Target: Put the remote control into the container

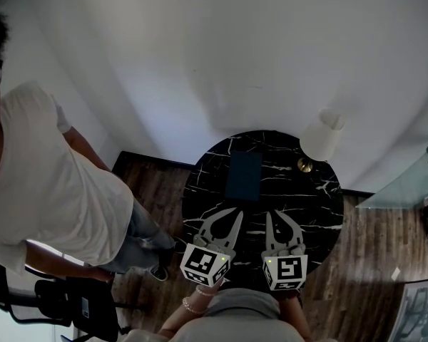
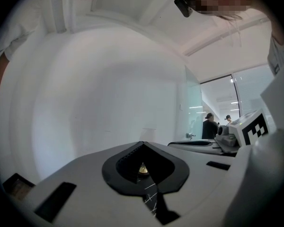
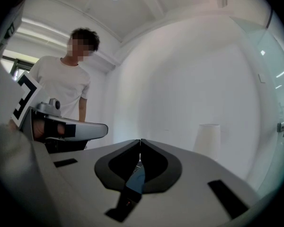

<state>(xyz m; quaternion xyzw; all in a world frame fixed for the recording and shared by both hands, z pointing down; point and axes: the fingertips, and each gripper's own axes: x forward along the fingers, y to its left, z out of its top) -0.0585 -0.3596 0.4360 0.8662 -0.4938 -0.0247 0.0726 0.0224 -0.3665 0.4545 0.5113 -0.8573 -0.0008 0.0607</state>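
left gripper [image 1: 235, 211]: jaws pressed tip to tip, nothing pinched; sits over the near edge of the table [image 1: 321, 205].
right gripper [image 1: 273, 215]: tips also together, nothing held; just beside the left one.
container [image 1: 243, 175]: the dark blue rectangle flat on the table, as I read it. Straight ahead of the left tips, ahead-left of the right.
axis: long side runs away from me, roughly in line with the left jaws.
nearer: left gripper, with the near short edge close beyond its tips.
remote: can't separate it out. A blue strip [image 3: 133, 181] with red dots shows through the right jaws, either the remote or the container.
stage: fits remote already inside or out of view.
lamp [image 1: 322, 137]: right rear, off that line.
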